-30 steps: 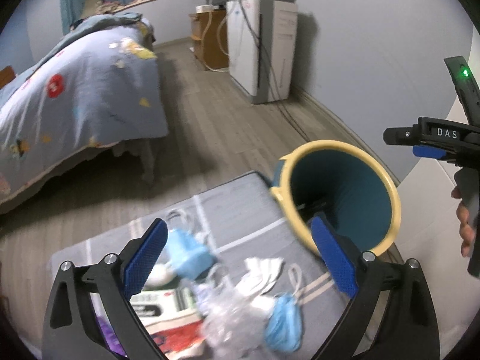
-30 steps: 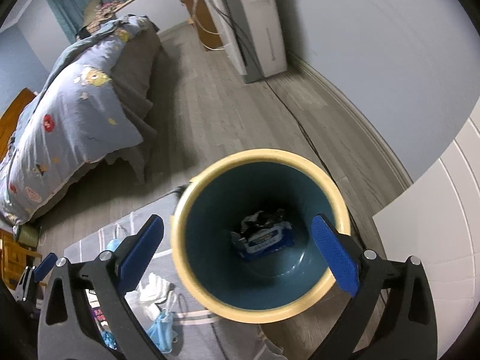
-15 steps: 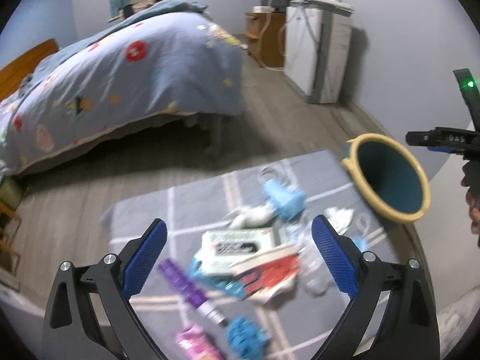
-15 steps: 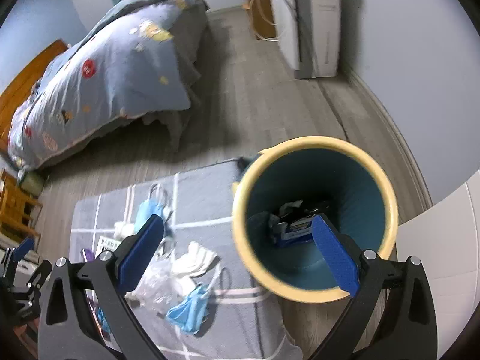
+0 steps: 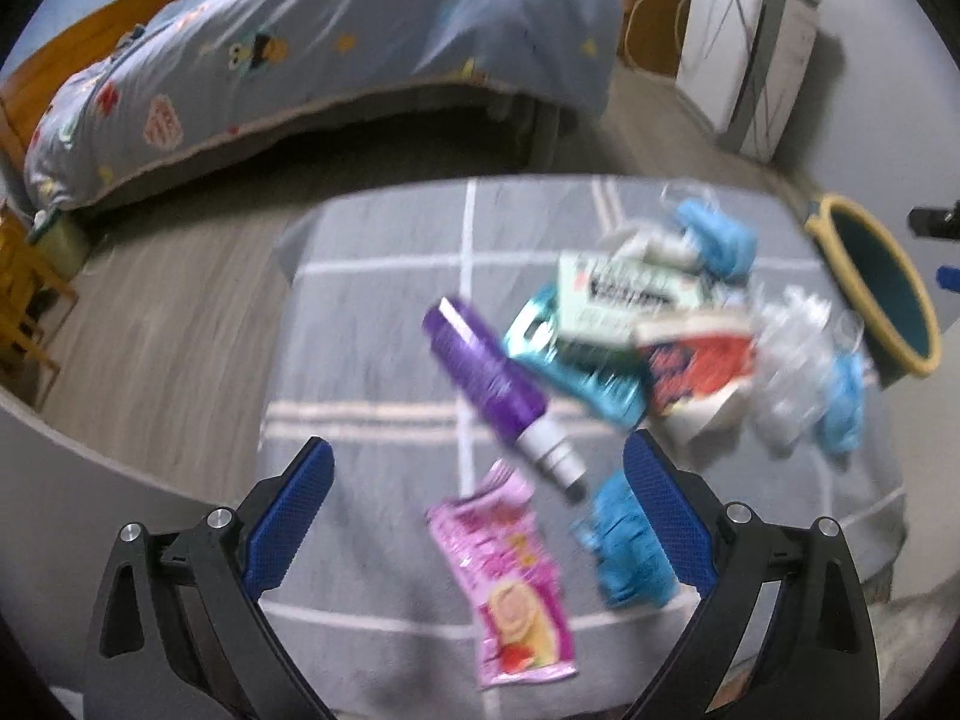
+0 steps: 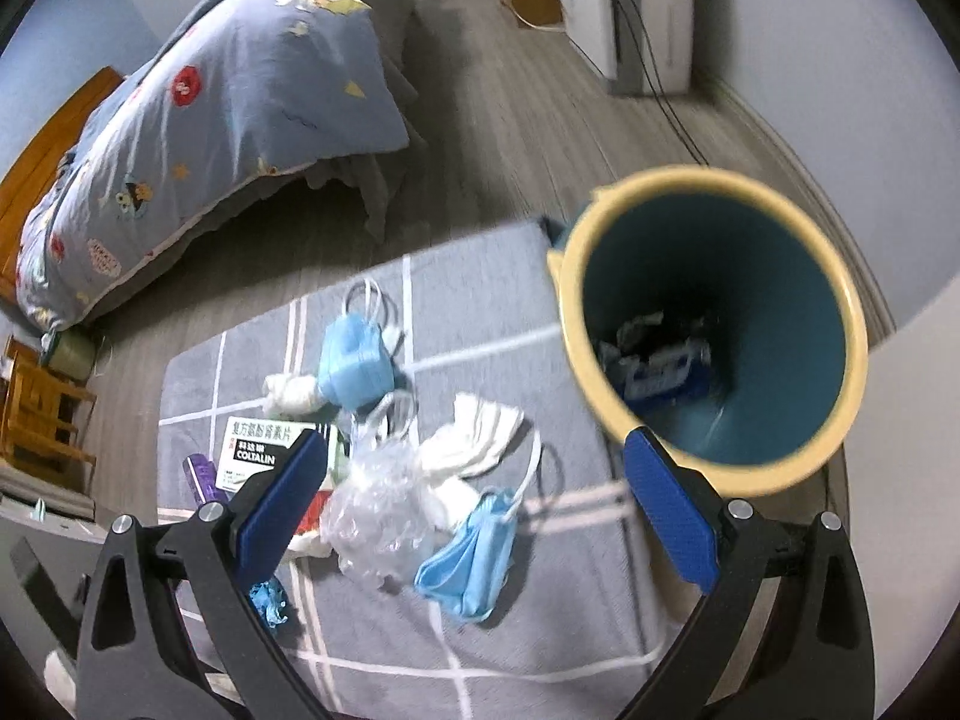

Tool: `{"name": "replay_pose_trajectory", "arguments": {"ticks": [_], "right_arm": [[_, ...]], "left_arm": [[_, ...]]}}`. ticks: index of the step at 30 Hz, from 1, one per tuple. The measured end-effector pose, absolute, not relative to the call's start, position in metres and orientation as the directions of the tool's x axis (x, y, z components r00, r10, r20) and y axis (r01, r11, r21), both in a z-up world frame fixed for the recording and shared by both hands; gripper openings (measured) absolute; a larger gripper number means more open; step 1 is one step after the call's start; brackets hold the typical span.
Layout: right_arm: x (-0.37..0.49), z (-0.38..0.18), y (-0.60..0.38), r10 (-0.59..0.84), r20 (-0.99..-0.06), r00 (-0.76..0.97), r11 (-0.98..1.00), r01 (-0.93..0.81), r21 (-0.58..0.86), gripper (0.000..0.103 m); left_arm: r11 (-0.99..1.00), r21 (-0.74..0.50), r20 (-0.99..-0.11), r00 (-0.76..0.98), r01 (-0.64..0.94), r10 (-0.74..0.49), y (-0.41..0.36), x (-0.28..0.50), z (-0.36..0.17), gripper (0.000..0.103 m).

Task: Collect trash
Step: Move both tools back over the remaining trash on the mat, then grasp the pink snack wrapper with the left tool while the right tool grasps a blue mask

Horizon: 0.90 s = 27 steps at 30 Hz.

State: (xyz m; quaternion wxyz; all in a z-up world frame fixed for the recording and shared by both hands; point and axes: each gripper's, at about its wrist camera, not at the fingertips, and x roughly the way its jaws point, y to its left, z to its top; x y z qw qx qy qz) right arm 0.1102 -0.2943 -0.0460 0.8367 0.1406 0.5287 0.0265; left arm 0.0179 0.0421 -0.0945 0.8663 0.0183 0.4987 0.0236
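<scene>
- Since the earlier frames the left gripper [image 5: 477,507] has been swung away from the bin [image 5: 882,294] toward the near end of the rug [image 5: 372,372], so that the purple bottle [image 5: 489,381] and the pink wrapper [image 5: 510,579] are now framed between its jaws; the right gripper [image 6: 474,510] has been drawn back from over the bin mouth to above the litter.
- Both pairs of jaws are spread wide and nothing is held in either; this is judged to be readiness for a fresh pick.
- Nearest the left gripper, the pink wrapper lies flat with a crumpled blue glove [image 5: 630,546] just beside it, touching the right-hand pad.
- Beyond these, the purple bottle lies on its side, its cap toward the camera.
- Farther on, a medicine box [image 6: 258,447], a clear plastic bag [image 6: 378,516], a white mask [image 6: 480,435] and two blue masks [image 6: 471,558] are heaped together, close to the bin so that carries are short.
- The bin stands at the rug's far corner, with some packaging [image 6: 660,363] already lying in it.
- The bed [image 5: 324,54] lies behind.
</scene>
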Motion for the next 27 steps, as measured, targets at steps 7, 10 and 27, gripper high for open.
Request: {"name": "replay_pose_trajectory", "arguments": {"ticks": [7,10,27], "right_arm": [[0.1,-0.082,-0.284,0.142,-0.921,0.363,0.967,0.148,0.207,0.097],[0.1,-0.097,-0.282,0.112,-0.938,0.328,0.976,0.139,0.165,0.097],[0.106,-0.136,-0.262,0.195,-0.962,0.194,0.974,0.081,0.213,0.014]], "left_arm": [[0.999,0.04,-0.901,0.432,-0.013,0.042,0.052,0.017,-0.124,0.096],[1.0,0.02,-0.92,0.392,0.006,0.016,0.05,0.017,-0.133,0.095],[0.999,0.0,-0.941,0.337,0.035,-0.012,0.05,0.02,-0.147,0.039]]}}
